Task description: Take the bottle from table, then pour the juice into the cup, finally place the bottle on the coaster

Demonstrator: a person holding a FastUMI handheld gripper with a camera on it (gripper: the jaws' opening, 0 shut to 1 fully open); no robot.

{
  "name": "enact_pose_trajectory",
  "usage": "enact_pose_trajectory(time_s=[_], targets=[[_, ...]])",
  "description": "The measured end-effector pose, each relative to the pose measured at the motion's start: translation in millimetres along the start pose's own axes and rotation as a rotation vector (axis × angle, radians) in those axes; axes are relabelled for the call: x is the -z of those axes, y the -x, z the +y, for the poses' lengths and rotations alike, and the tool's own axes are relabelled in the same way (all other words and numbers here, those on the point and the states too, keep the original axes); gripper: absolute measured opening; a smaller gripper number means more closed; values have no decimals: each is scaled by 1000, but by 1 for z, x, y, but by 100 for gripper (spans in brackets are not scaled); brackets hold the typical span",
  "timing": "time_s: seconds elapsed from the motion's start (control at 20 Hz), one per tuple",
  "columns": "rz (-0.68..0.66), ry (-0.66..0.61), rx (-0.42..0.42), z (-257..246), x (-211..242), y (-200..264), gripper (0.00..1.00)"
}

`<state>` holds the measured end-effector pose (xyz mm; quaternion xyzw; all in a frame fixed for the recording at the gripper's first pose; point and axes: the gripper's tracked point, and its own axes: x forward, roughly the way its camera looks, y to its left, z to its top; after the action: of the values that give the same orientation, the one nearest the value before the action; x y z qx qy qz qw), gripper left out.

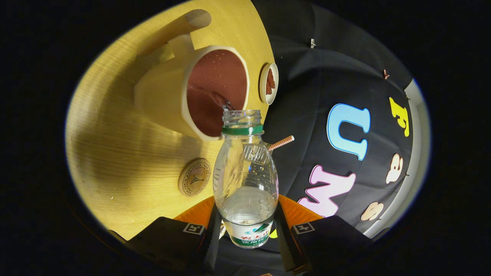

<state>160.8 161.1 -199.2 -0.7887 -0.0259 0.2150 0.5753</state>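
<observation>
Bottle [245,180] clamped between both fingers of tool [245,230], mouth tipped at cup [191,92] rim

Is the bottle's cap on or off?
Off. The bottle, held between the gripper fingers, shows a bare open neck aimed at the cup, with liquid running out.

A clear bottle [245,180] with a green neck ring, gripped at its base between both fingers [209,239] of the gripper [245,234], tips toward a cream cup [168,90] on the wooden tabletop [111,153]. Liquid runs from the open mouth into the cup (its inside brown). A round coaster [194,177] lies beside the bottle; a small dish [269,83] sits beyond.
</observation>
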Motion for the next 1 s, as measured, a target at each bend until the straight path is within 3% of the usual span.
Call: enact_pose_trajectory(time_s=[1.0], targets=[[-55, 137, 33, -14, -12, -3, 68]])
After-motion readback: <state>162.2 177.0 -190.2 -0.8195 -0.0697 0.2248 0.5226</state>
